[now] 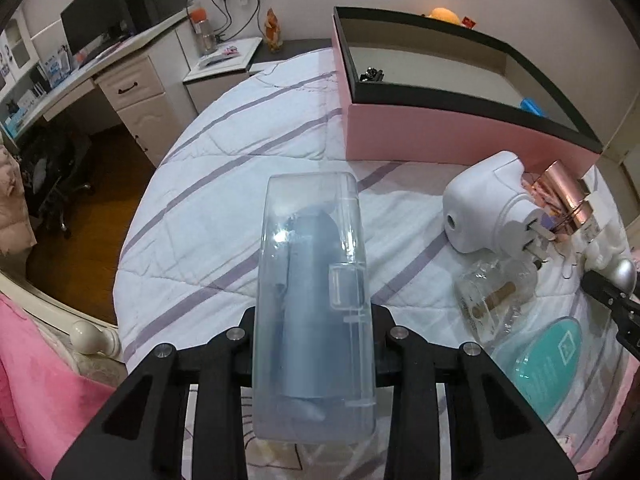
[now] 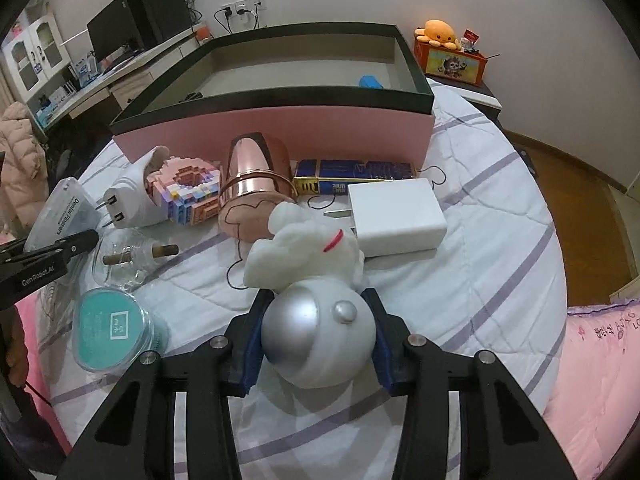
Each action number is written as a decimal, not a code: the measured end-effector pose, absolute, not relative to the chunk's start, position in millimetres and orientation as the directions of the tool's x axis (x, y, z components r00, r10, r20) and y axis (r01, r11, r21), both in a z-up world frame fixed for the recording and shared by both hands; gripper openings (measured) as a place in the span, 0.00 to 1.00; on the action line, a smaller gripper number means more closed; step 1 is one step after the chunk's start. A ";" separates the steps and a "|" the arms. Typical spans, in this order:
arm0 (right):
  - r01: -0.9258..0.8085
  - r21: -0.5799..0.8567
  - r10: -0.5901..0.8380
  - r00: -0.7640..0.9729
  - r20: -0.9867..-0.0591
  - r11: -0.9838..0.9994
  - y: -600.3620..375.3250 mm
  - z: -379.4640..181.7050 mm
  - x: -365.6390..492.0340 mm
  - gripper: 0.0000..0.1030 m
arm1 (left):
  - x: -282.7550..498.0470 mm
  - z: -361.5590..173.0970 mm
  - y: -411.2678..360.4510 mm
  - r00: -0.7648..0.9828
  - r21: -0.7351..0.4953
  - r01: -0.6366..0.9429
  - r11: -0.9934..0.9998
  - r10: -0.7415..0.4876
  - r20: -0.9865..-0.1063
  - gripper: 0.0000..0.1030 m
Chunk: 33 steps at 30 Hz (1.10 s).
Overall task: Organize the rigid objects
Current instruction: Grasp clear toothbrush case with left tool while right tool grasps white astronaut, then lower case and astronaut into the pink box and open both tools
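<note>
progress: early, pink box [image 2: 280,128] nearly empty, upper centre | left gripper [image 1: 314,344] fingers clamped on flosser case [image 1: 314,280] | right gripper [image 2: 318,332] fingers grasping astronaut figure [image 2: 316,312], lower centre | most items on bed [image 2: 480,260]

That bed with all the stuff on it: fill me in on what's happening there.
A person is tidying small items on the striped quilt with two handheld grippers. The left gripper is shut on a clear dental flosser case. The right gripper is shut on the silver helmet of a white astronaut figure. Both items still sit low over the quilt. The pink storage box behind holds only a blue item and a small dark one.
</note>
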State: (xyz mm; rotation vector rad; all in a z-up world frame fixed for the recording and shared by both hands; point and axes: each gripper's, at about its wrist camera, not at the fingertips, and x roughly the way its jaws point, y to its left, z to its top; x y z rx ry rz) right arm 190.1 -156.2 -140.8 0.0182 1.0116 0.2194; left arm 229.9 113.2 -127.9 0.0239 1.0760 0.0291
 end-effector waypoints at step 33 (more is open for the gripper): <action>-0.167 -0.012 0.141 0.867 -0.477 0.986 -168.3 5.9 79.0 0.44 | 118.8 21.3 57.0 0.783 0.010 0.031 0.999 -0.018 -0.622 0.31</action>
